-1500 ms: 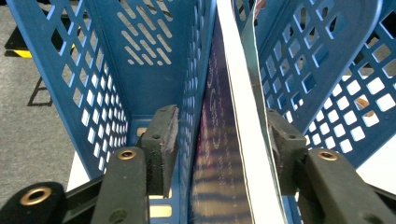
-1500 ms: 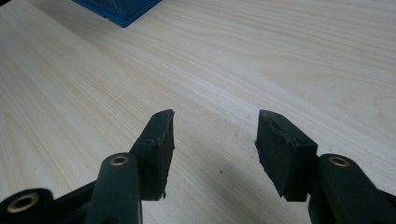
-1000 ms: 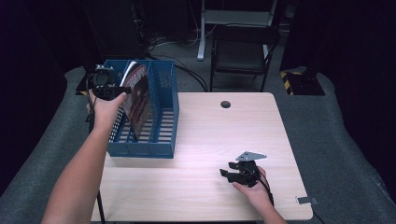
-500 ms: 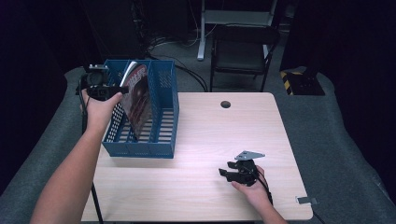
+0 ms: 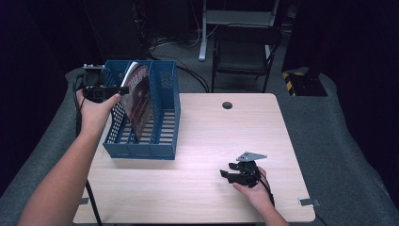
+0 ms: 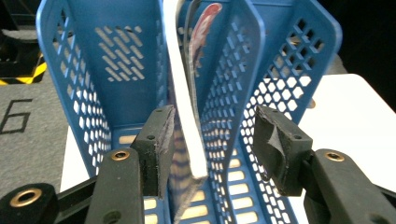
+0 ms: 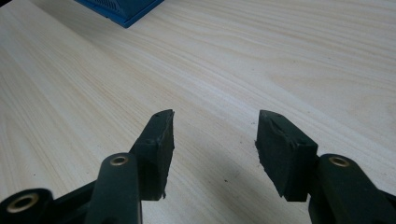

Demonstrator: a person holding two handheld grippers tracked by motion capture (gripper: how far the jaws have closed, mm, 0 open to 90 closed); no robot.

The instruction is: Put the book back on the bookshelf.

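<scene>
A blue slotted file rack (image 5: 164, 146) stands at the table's left side. A dark-covered book (image 5: 139, 101) leans upright in one of its slots. My left gripper (image 5: 117, 90) hovers at the rack's far left corner, jaws pointing at the book. In the left gripper view the book's white page edge (image 6: 184, 107) runs up through the gap of my left gripper (image 6: 212, 140), inside the rack (image 6: 280, 79). The jaws stand apart and the right pad (image 6: 275, 144) is clear of the book. My right gripper (image 5: 227, 173) rests low on the table's front right, open, with bare wood between the jaws of the right gripper (image 7: 215, 140).
The light wooden table (image 5: 207, 132) has a round cable hole (image 5: 227, 105) near its far edge. A black chair (image 5: 244, 52) and a white frame stand behind the table. A corner of the rack (image 7: 123, 11) shows far off in the right gripper view.
My left hand has drawn back to the left and slightly up, away from the rack. The book stays leaning in its slot. The right hand has not moved.
</scene>
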